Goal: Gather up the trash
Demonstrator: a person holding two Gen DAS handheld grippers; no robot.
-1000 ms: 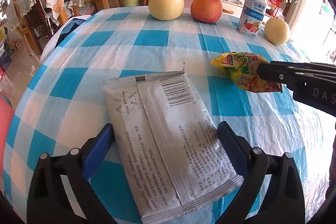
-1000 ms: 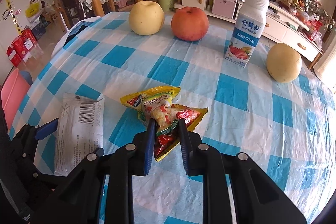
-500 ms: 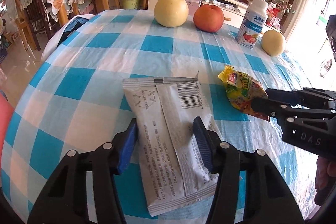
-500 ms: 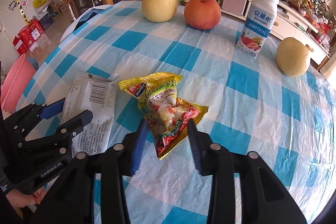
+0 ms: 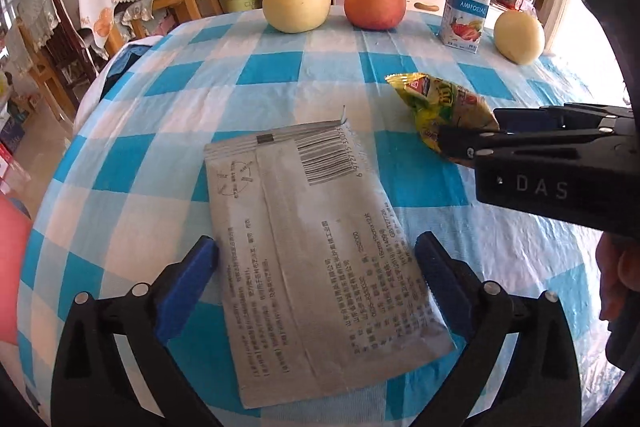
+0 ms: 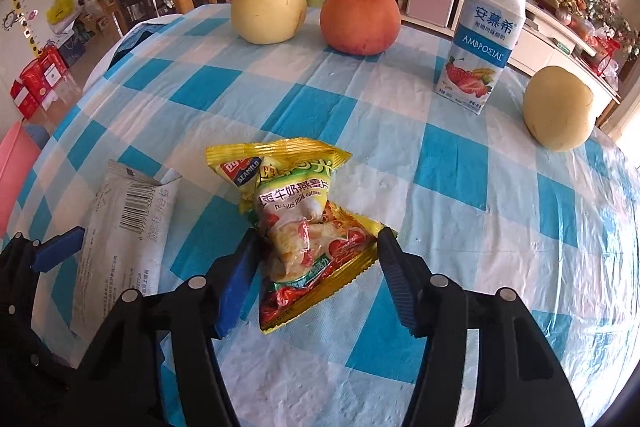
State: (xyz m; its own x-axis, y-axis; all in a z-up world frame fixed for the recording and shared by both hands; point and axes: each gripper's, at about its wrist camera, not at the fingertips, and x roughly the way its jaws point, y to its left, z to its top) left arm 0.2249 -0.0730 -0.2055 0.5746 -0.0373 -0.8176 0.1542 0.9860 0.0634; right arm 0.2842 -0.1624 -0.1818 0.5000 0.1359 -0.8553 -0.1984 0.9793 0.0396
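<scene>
While my left gripper (image 5: 316, 269) spreads wide, pads clear of the grey sachet (image 5: 316, 247) lying flat between them, my right gripper (image 6: 314, 267) is opening too, straddling the crumpled yellow oatmeal wrapper (image 6: 298, 227); its near end hides behind the jaws on the checked tablecloth (image 6: 280, 91).

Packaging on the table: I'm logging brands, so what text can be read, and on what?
"AMBROSIAL", under Chinese characters: white bottle.
"SEAMILD", "milk oatmeal": yellow snack wrapper.
"DAS": right gripper body.
Grey packet: barcode, digits and fine print too blurred to read.
</scene>
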